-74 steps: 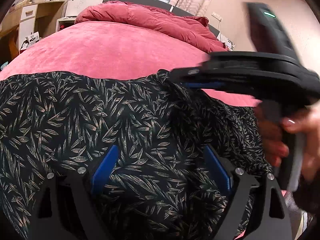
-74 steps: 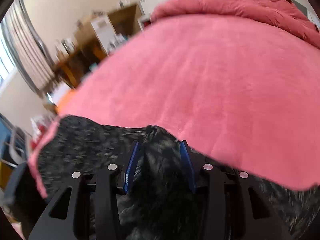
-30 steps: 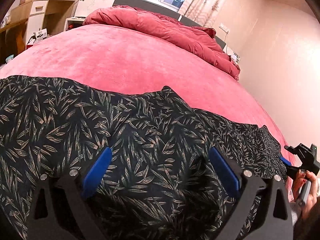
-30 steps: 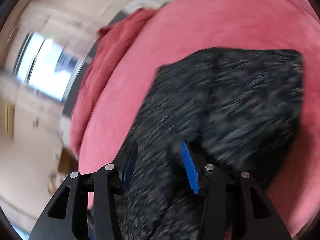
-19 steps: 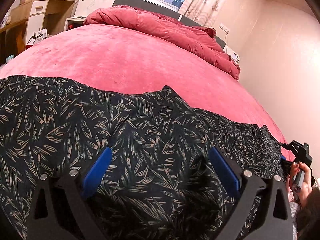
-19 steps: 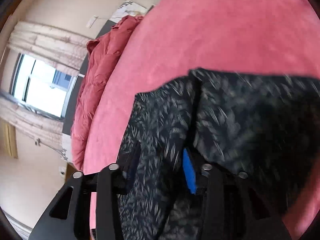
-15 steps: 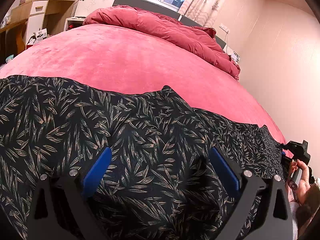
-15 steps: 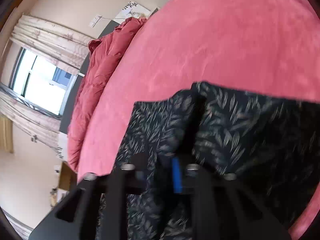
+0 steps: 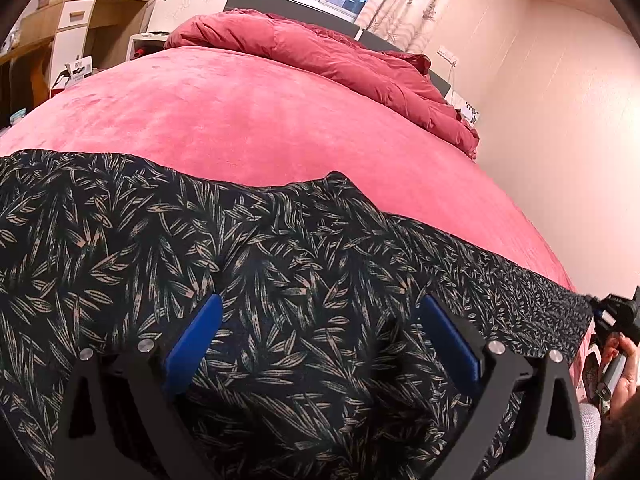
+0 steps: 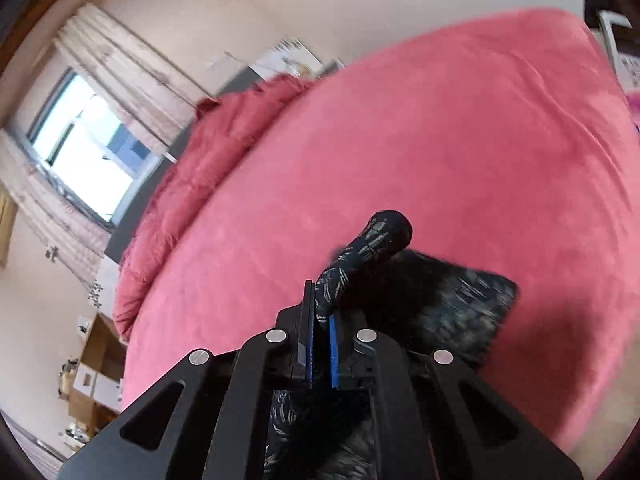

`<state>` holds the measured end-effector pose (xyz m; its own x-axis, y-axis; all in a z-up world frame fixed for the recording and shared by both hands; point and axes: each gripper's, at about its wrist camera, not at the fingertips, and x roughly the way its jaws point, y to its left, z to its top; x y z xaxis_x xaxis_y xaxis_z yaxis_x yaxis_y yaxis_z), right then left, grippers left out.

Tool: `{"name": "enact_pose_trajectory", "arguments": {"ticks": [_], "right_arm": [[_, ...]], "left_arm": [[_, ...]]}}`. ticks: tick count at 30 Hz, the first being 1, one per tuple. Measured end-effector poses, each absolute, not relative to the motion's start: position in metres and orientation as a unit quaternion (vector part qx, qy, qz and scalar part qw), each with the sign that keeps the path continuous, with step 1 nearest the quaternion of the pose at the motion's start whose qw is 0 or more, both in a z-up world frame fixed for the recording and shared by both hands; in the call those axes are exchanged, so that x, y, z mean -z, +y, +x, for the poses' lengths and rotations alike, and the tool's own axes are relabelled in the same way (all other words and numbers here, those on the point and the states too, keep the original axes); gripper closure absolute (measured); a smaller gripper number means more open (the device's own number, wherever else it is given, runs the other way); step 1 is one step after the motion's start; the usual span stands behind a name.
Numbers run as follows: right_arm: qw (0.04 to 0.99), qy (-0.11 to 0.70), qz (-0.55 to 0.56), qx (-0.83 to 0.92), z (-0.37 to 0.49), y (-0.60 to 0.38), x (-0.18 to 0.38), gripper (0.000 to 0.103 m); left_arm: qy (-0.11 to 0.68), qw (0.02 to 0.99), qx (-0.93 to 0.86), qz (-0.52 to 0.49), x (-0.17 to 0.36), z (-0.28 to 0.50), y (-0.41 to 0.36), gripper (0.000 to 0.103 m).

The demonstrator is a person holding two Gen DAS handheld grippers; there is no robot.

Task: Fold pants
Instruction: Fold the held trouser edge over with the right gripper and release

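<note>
Two grippers work the pants (image 9: 280,280) on a red bed (image 9: 260,120). Right gripper (image 10: 320,344), at frame bottom, has just clamped a hem fold; left gripper (image 9: 320,340) gapes wide. Lifting slowly should keep the fold even.

The pants (image 9: 256,264) are black with a tan leaf print; the bed (image 9: 248,120) is pink-red; the fingers (image 9: 196,332) have blue pads.

bed (image 9: 280,120) beyond bare — duvet (image 9: 320,56) heaped far

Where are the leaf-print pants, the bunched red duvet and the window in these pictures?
pants (image 9: 280,264): left wrist view, on the flat middle of the fabric.
red duvet (image 9: 320,56): left wrist view, on its bunched top.
window (image 10: 92,148): right wrist view, on the bright pane.
</note>
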<state>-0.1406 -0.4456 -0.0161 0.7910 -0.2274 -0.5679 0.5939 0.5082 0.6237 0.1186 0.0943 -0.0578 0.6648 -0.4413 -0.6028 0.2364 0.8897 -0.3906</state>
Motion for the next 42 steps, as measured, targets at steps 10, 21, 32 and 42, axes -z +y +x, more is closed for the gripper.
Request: {"name": "enact_pose_trajectory", "arguments": {"ticks": [10, 21, 32, 42], "right_arm": [[0.762, 0.236, 0.551, 0.246, -0.162, -0.464, 0.079, 0.098], [0.781, 0.248, 0.522, 0.235, -0.153, -0.474, 0.071, 0.099], [0.779, 0.242, 0.519, 0.256, -0.177, -0.473, 0.083, 0.09], [0.866, 0.199, 0.383, 0.252, -0.154, -0.414, 0.006, 0.071]], "left_arm": [[0.362, 0.896, 0.212, -0.145, 0.057, 0.114, 0.094, 0.004], [0.385, 0.877, 0.283, 0.046, 0.054, 0.06, 0.003, 0.004], [0.412, 0.841, 0.348, 0.053, 0.059, 0.042, -0.019, 0.004], [0.417, 0.84, 0.342, -0.054, 0.02, 0.077, 0.005, 0.004]]}}
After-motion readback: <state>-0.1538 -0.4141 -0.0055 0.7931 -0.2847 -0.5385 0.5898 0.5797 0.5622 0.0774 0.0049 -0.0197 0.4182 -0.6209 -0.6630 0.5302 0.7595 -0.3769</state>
